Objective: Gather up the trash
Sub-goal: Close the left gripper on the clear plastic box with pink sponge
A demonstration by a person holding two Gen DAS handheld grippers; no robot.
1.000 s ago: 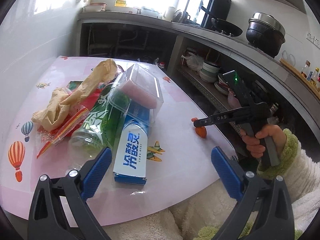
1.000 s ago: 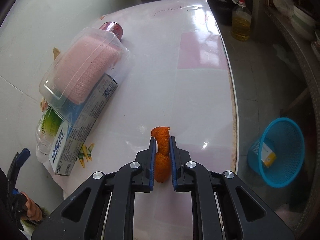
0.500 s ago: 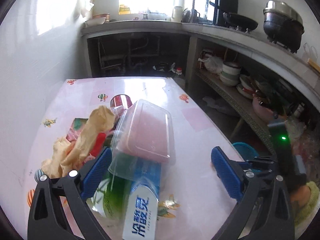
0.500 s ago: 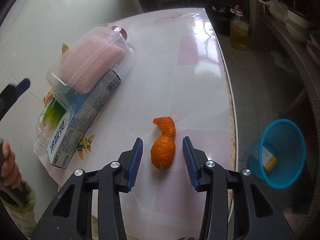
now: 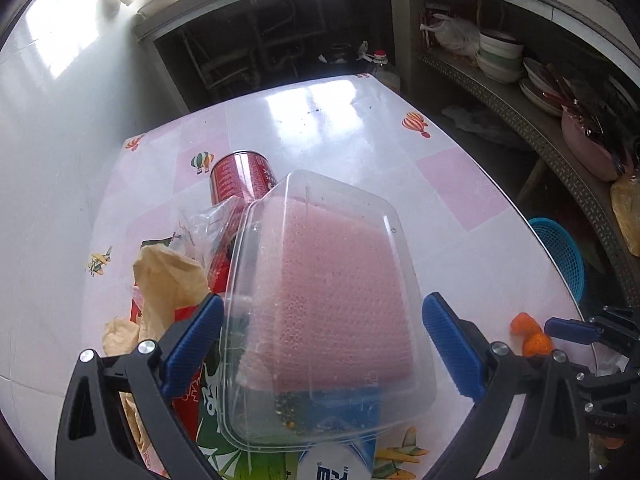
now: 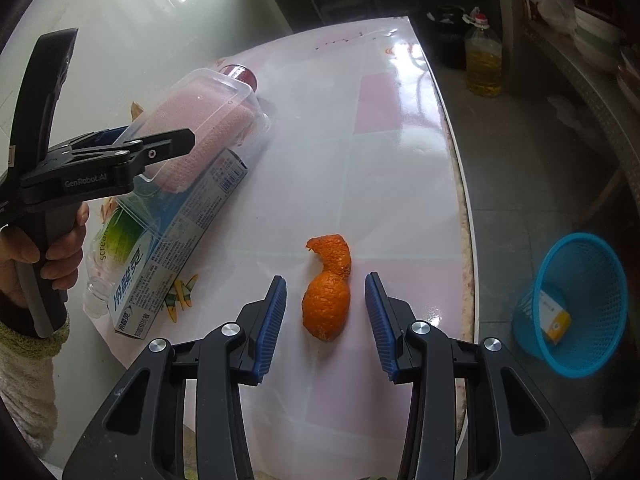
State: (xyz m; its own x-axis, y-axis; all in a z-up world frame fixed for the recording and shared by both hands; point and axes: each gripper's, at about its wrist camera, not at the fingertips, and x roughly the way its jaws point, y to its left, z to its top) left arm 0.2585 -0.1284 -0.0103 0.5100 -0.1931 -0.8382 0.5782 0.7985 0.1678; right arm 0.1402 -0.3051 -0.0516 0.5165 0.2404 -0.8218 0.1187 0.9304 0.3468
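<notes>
An orange peel (image 6: 326,304) lies on the pink table (image 6: 360,140) near its right edge. My right gripper (image 6: 325,280) stands open around the peel, its blue pads clear of it on both sides. My left gripper (image 5: 322,304) is open too and straddles a clear plastic box (image 5: 332,288) with pink foam inside; the pads sit just off its walls. That box rests on a blue toothpaste carton (image 6: 180,240) and a green-labelled bottle (image 6: 104,264). A red can (image 5: 240,176) and crumpled tan paper (image 5: 168,280) lie beside them. A blue mesh basket (image 6: 600,248) stands on the floor right of the table.
The basket holds a small yellow carton (image 6: 554,320). A bottle of oil (image 6: 484,64) stands on the floor past the table's far corner. Shelves with bowls (image 5: 500,56) run along the right. A white wall borders the table's left side.
My right gripper let go of the orange peel, which now lies on the table between open jaws. My left gripper swung forward over the trash pile and now straddles the clear box.
</notes>
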